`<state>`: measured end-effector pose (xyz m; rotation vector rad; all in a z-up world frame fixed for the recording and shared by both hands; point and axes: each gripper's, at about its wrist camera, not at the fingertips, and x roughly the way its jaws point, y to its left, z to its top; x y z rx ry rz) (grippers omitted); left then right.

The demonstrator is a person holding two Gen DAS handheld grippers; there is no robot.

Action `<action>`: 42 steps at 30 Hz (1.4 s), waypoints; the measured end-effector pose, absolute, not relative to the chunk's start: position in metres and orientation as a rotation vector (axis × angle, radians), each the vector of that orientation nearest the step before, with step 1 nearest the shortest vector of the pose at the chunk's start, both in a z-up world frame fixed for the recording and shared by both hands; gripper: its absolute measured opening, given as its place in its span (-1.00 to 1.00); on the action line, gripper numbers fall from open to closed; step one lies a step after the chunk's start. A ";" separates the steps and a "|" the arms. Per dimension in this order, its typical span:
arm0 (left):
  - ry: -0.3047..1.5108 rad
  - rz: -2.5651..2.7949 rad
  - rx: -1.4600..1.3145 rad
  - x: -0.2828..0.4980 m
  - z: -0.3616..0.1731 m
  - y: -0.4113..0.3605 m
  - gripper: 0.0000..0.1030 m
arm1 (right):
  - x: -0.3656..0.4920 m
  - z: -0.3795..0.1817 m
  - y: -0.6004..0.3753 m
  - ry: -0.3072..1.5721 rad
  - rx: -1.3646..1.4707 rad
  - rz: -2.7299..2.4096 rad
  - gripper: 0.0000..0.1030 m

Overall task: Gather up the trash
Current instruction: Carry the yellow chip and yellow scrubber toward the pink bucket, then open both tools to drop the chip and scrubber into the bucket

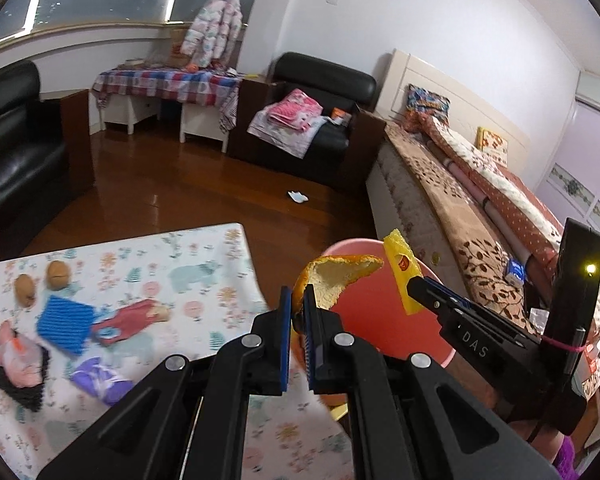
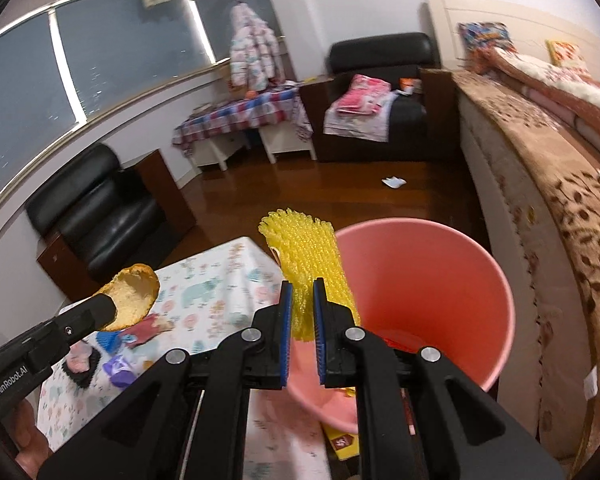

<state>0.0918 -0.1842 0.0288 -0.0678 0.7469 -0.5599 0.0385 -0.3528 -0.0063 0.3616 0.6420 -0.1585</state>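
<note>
My left gripper [image 1: 297, 304] is shut on a piece of orange peel [image 1: 332, 278], held above the edge of the pink bin [image 1: 380, 312]. It also shows in the right wrist view [image 2: 134, 296]. My right gripper [image 2: 299, 300] is shut on a yellow foam net wrapper [image 2: 306, 256], held over the near rim of the pink bin [image 2: 440, 280]. The right gripper [image 1: 414, 282] and the wrapper [image 1: 402, 276] show in the left wrist view. Some trash lies in the bin's bottom.
A table with a floral cloth [image 1: 204, 272] holds two walnuts [image 1: 58, 275], a blue knit pad [image 1: 64, 324], a red wrapper [image 1: 130, 320], a purple wrapper [image 1: 98, 378] and a black pad [image 1: 18, 376]. A bed [image 1: 480, 208] stands right. White scrap [image 1: 298, 197] lies on the floor.
</note>
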 end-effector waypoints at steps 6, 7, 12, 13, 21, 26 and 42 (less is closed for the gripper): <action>0.788 -0.580 -0.037 0.102 0.011 -0.223 -0.90 | 0.037 -0.023 -0.374 0.666 0.389 -0.201 -0.79; 0.793 -0.582 -0.033 0.103 0.008 -0.225 -0.90 | 0.035 -0.024 -0.378 0.668 0.391 -0.205 -0.79; 0.824 -0.597 -0.001 0.110 -0.006 -0.247 -0.90 | 0.035 -0.036 -0.388 0.689 0.411 -0.224 -0.79; 0.827 -0.600 0.004 0.110 -0.008 -0.250 -0.90 | 0.035 -0.039 -0.389 0.696 0.416 -0.230 -0.79; 0.871 -0.618 0.027 0.115 -0.027 -0.267 -0.90 | 0.038 -0.051 -0.396 0.723 0.423 -0.245 -0.79; 0.886 -0.624 0.039 0.117 -0.035 -0.272 -0.90 | 0.038 -0.054 -0.394 0.724 0.423 -0.252 -0.79; 0.822 -0.668 0.010 0.106 -0.020 -0.264 -0.32 | 0.031 -0.048 -0.398 0.691 0.454 -0.267 -0.40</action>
